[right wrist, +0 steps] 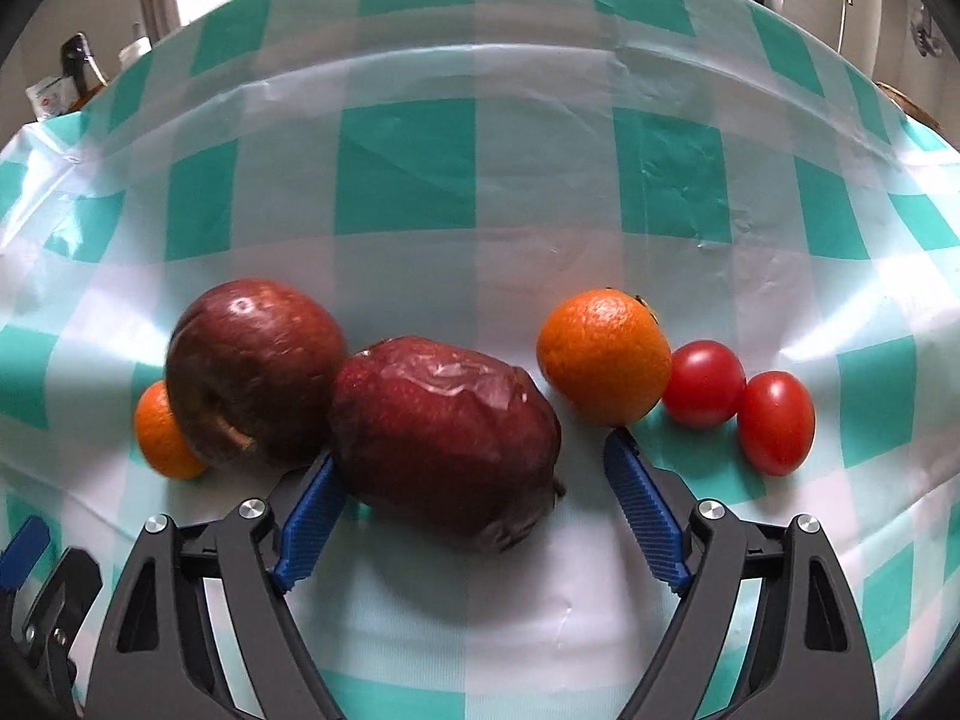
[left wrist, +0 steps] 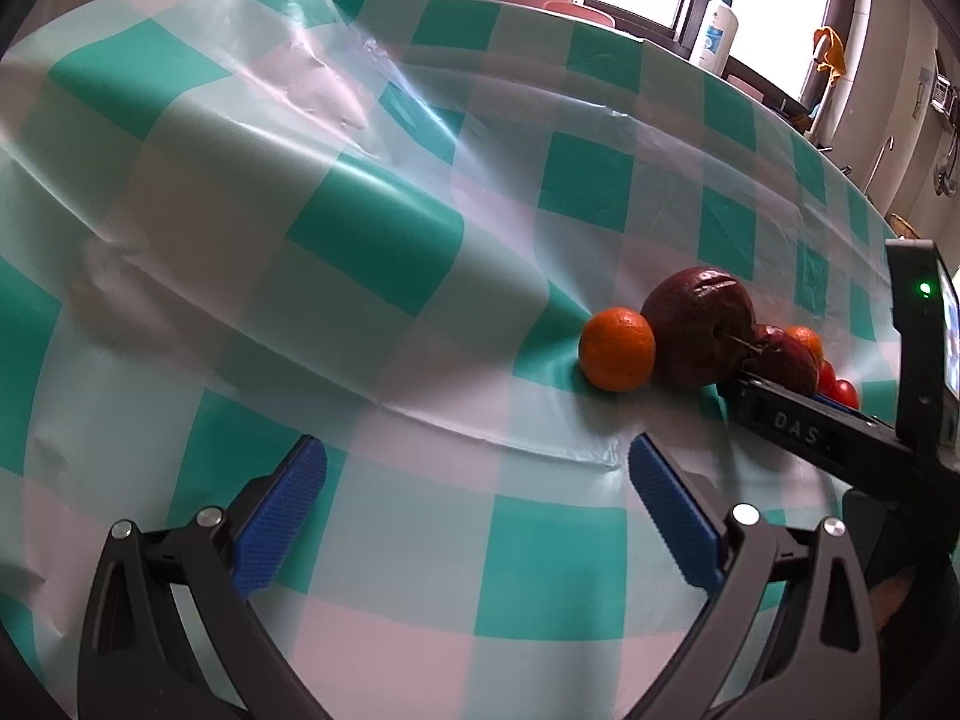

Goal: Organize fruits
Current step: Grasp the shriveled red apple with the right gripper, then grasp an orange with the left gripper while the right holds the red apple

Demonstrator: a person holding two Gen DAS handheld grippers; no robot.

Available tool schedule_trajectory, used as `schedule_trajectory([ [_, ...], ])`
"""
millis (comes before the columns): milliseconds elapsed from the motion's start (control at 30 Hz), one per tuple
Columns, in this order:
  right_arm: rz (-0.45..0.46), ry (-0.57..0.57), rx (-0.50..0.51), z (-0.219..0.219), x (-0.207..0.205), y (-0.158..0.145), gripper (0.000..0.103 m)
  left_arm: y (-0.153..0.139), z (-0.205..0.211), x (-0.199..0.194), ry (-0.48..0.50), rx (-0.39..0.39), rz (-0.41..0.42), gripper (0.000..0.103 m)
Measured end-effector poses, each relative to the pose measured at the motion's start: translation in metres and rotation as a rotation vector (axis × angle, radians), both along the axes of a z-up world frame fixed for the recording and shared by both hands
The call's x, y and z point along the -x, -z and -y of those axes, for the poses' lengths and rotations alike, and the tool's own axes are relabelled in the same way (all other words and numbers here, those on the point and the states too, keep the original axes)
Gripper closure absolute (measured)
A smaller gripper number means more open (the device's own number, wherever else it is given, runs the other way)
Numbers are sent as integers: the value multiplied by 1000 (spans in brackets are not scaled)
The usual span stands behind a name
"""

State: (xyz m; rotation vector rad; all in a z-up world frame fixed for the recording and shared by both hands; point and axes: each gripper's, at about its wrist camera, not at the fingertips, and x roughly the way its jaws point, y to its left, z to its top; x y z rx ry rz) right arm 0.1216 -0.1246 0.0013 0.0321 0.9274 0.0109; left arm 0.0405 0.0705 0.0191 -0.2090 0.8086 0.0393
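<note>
In the right wrist view a row of fruit lies on the green-and-white checked tablecloth (right wrist: 480, 192). From left to right: a small orange (right wrist: 159, 435), a dark red apple (right wrist: 252, 372), a wrinkled red apple (right wrist: 444, 438), a bigger orange (right wrist: 603, 354) and two red tomatoes (right wrist: 705, 384) (right wrist: 777, 423). My right gripper (right wrist: 471, 453) is open around the wrinkled apple; the left pad sits close against it, the right pad stands apart. My left gripper (left wrist: 477, 446) is open over bare cloth, nothing between its pads. Its view shows the same row to the right: orange (left wrist: 617, 350), apple (left wrist: 699, 330).
The cloth is creased, with a raised fold (left wrist: 336, 78) at the far left. The right gripper's black finger (left wrist: 792, 420) reaches into the row from the right in the left wrist view. A white bottle (left wrist: 717, 33) stands on a sill beyond the table.
</note>
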Motion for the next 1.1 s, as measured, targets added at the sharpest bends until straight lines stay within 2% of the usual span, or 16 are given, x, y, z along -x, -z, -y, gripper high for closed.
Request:
schedule_trajectory([
  [100,-1,6,1,0,-1,1,22,0,0,0,5,3,-3,2],
  [133,4,2,-4,1,1,0,28,0,0,0,6,4,-3,2],
  [167,12,-3,-12,0,1,-1,44,0,0,0,8,7,-4,2],
  [300,35,16,-65,7,23,-3,44,1,-3,-1,6,27,-8,2],
  [400,39,-24,-107,9,50,-3,44,2,-5,-2,6,39,-14,2],
  [567,47,-68,-36,2,79,-3,44,2,1,-1,20,12,-7,2],
  [667,59,-73,-16,-4,86,-7,44,1,8,1,40,-23,7,2],
  [767,65,-70,-39,0,89,-7,44,0,18,-2,68,-64,5,2],
  [967,64,-92,-148,17,89,-11,44,1,32,-23,137,-54,-15,2],
  [1100,46,-90,-193,22,85,-11,43,4,39,-49,163,-84,-35,19],
])
